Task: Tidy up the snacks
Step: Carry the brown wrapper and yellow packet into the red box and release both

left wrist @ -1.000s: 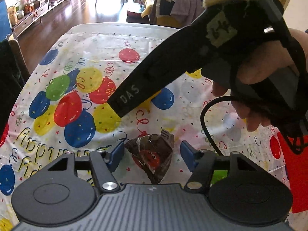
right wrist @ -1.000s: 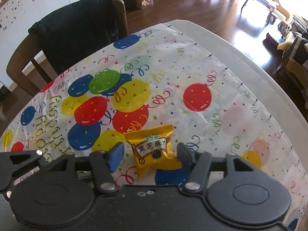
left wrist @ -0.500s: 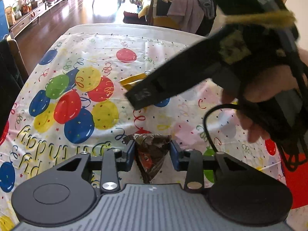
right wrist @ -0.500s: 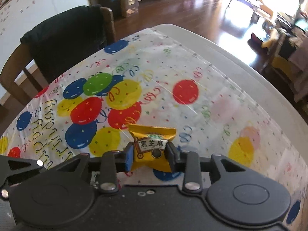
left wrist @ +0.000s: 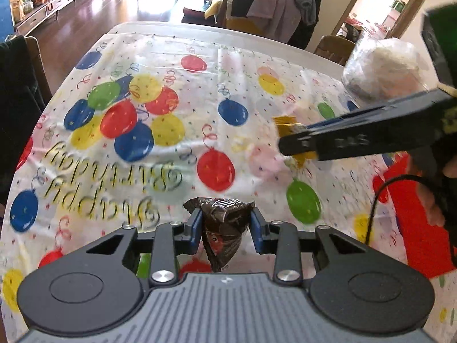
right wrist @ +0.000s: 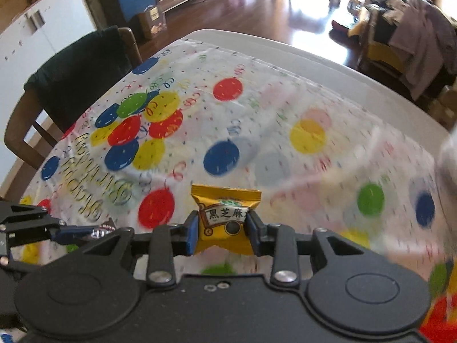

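My left gripper is shut on a dark brown candy packet and holds it above the balloon-print tablecloth. My right gripper is shut on a yellow snack packet with black characters, also off the table. In the left wrist view the right gripper reaches in from the right with the yellow packet in it. In the right wrist view the left gripper shows at the lower left with the brown packet's end.
A clear bag of white stuff lies at the table's far right. A red item lies at the right edge. A chair draped in dark cloth stands at the left side. The table's white rim runs along the far side.
Both grippers closed on their packets and lifted them off the table. The right gripper swung to the right with the yellow packet.
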A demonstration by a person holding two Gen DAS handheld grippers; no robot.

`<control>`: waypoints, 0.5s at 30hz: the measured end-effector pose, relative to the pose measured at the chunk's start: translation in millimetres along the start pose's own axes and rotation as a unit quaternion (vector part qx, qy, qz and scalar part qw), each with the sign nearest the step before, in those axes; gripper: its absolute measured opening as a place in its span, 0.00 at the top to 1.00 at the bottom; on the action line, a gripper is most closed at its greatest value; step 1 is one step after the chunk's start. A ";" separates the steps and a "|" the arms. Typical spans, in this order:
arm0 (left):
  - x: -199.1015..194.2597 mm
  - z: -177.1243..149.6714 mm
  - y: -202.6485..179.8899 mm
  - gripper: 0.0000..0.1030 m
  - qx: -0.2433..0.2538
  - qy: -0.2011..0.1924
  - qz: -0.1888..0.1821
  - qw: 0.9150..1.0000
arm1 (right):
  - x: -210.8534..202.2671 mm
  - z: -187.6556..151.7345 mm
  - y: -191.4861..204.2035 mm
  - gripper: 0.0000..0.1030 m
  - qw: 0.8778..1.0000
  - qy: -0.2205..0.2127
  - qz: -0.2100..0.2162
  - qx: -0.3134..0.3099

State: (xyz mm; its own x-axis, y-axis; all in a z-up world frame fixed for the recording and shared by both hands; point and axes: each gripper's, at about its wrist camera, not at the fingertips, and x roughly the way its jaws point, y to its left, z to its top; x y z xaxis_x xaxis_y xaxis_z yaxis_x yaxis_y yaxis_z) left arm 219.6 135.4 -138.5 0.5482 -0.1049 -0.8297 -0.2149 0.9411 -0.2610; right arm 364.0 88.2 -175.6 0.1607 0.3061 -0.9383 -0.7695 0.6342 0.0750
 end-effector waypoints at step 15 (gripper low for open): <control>-63.1 -35.5 -58.0 0.68 0.045 0.001 -0.025 0.999 | -103.0 -100.0 -5.2 0.67 0.995 -0.027 -0.008 0.095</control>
State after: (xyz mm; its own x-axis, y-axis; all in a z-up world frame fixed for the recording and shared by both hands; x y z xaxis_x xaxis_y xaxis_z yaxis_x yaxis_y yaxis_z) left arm 168.7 76.1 -88.5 0.5542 -0.1535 -0.8181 -0.1135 0.9597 -0.2569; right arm 289.6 -17.6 -113.1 0.2090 0.3292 -0.9209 -0.6364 0.7608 0.1275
